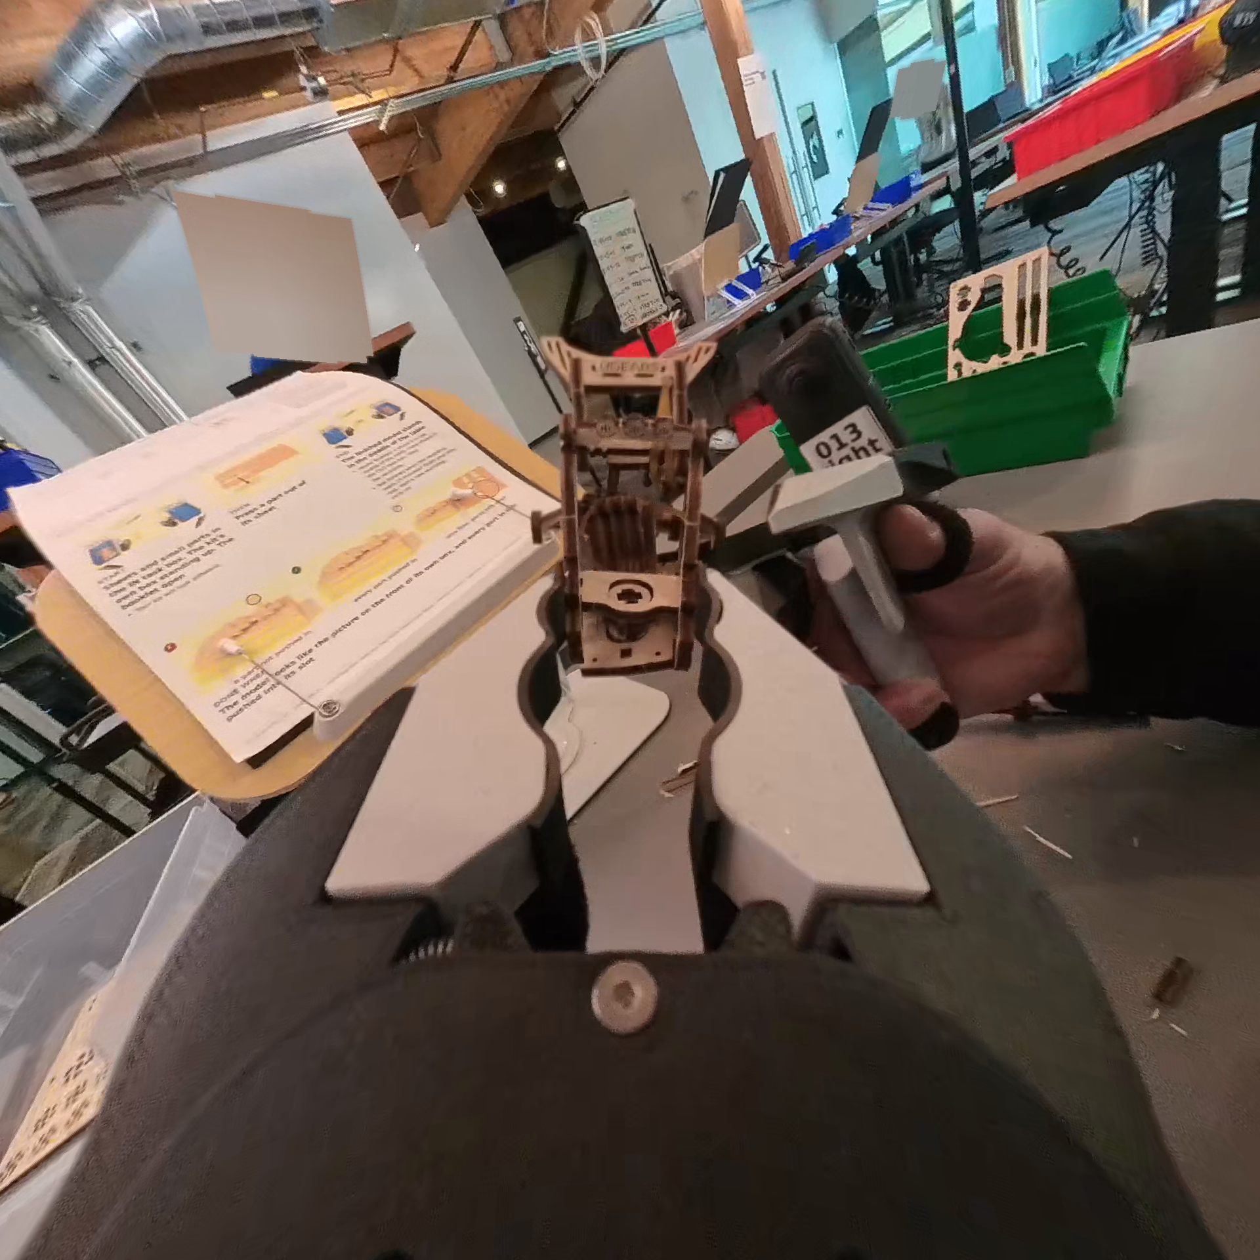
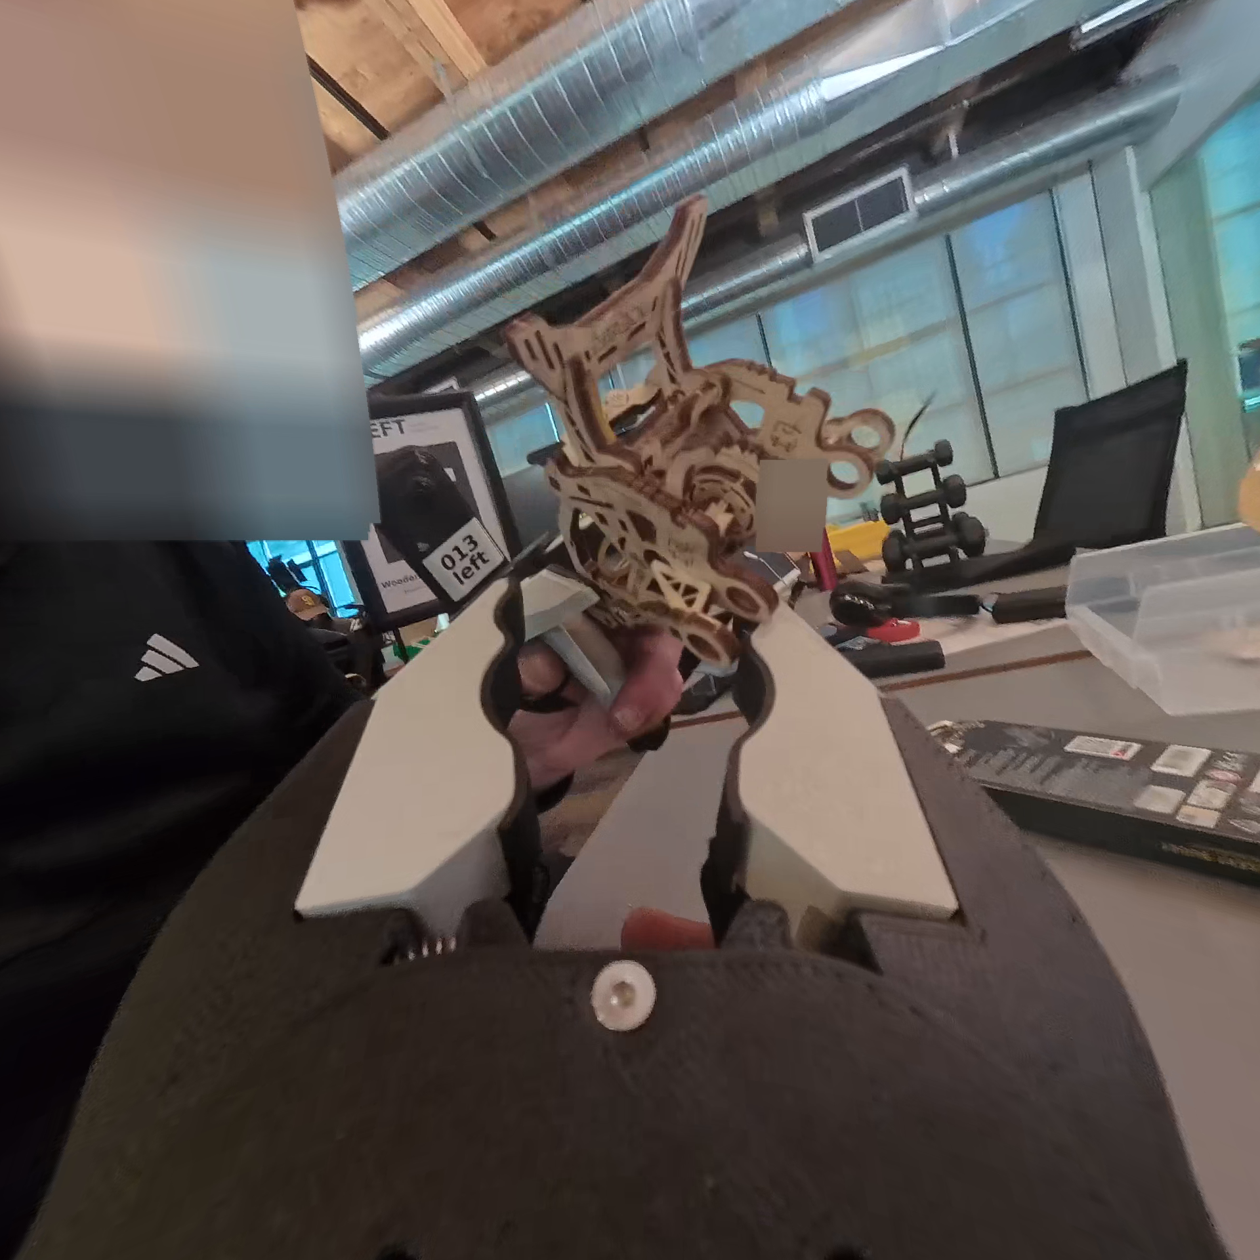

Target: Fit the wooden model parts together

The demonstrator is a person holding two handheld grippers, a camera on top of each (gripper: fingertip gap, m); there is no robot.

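Note:
The wooden model (image 1: pixel 631 518), a partly built laser-cut frame with gears, is held upright in the air above the table. My left gripper (image 1: pixel 631 613) is shut on its lower end, with one pad on each side. In the right wrist view the model (image 2: pixel 654 518) stands just ahead of my right gripper (image 2: pixel 631 613), whose fingers are wide apart. The right finger (image 2: pixel 770 654) is close under the model's lower edge, and the left finger (image 2: pixel 498 613) is clear of it. My left gripper (image 2: pixel 566 607) shows behind the model there. My right gripper (image 1: pixel 743 477) shows beside the model in the left wrist view.
An open instruction booklet (image 1: pixel 273 545) leans on a stand at the left. Green bins (image 1: pixel 1009 409) holding a punched wooden sheet (image 1: pixel 999 320) stand at the back right. A clear plastic box (image 2: pixel 1173 613) and a black box (image 2: pixel 1125 798) lie on the grey table (image 1: pixel 1091 852), which has wood scraps on it. Left and right tips are no more than a few centimetres apart.

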